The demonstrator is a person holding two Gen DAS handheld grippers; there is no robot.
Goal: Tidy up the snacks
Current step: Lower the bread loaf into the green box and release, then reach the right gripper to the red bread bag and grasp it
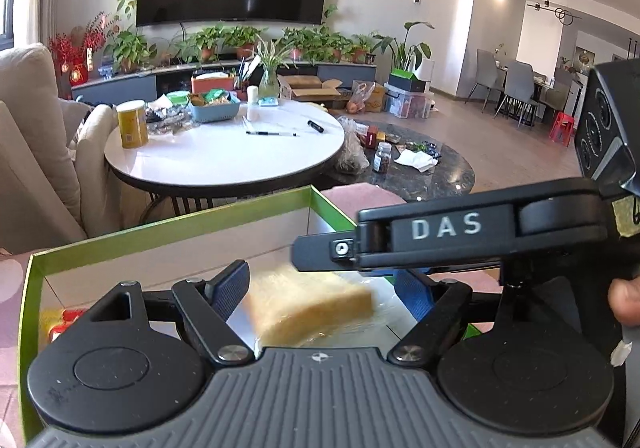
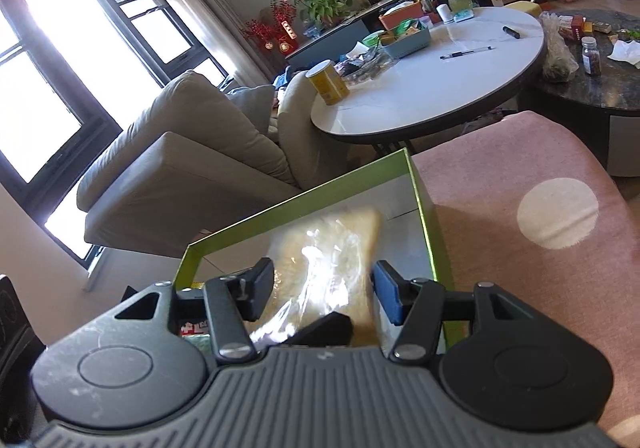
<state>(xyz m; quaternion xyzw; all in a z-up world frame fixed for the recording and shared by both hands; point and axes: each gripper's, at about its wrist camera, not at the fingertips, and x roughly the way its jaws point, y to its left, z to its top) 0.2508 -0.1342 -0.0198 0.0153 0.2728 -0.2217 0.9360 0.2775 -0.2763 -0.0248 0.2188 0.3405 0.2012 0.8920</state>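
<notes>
- A wrapped bread slice (image 1: 316, 308) is seen lying flat in the green-rimmed box (image 1: 168, 240), its long axis running from the left gripper (image 1: 320, 288) across to the right gripper (image 2: 324, 288).
- Both grippers are held open, the slice lying between the jaws; contact cannot be told.
- The right gripper's finger (image 1: 320, 252) is set across the slice in the left view.
- A red packet (image 1: 66, 322) is seen in the box corner.

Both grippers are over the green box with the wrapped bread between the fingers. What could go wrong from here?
1. The wrapped bread is soft; closing either gripper hard could crush it.
2. The right gripper crosses just above the left gripper; they could collide.
3. The green box rests on a pink cushion, so pushing down may tip it.
</notes>
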